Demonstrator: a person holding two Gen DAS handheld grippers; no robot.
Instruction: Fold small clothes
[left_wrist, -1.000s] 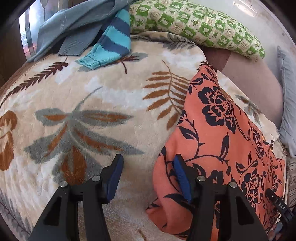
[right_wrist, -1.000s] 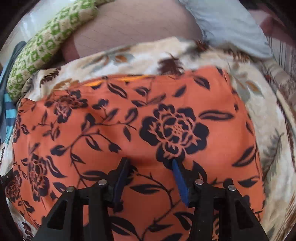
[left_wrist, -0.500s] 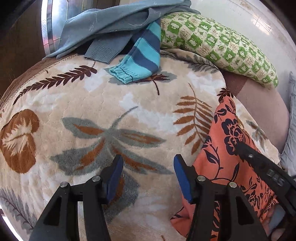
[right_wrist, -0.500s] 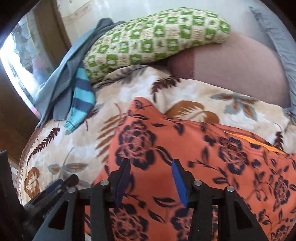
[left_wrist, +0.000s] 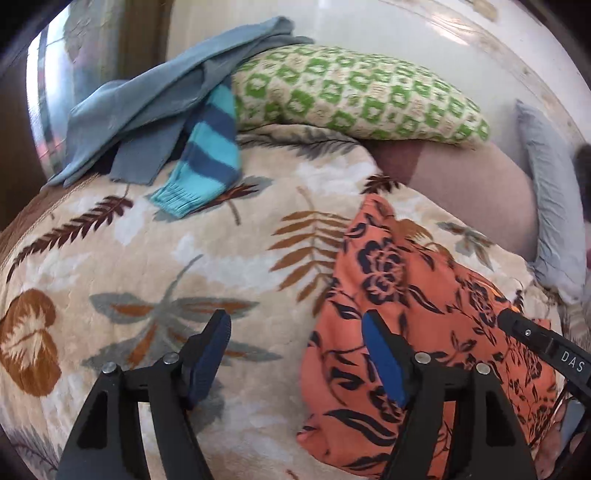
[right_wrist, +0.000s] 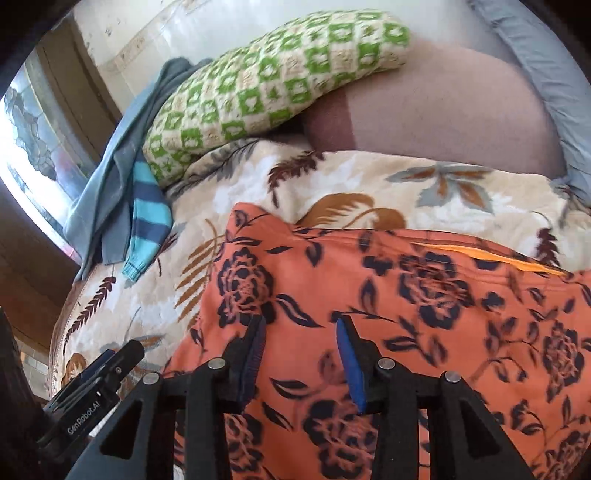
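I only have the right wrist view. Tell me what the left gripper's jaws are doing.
Observer: The left gripper is open with nothing between its jaws. They have just been opening.
Operator: Say what lies under it.
Observer: One finger is over the leaf-print blanket. The other is over the left edge of the orange floral garment.
Operator: Describe that garment's near edge.
Observer: It ends in a rounded edge that looks doubled over and rests on the blanket.
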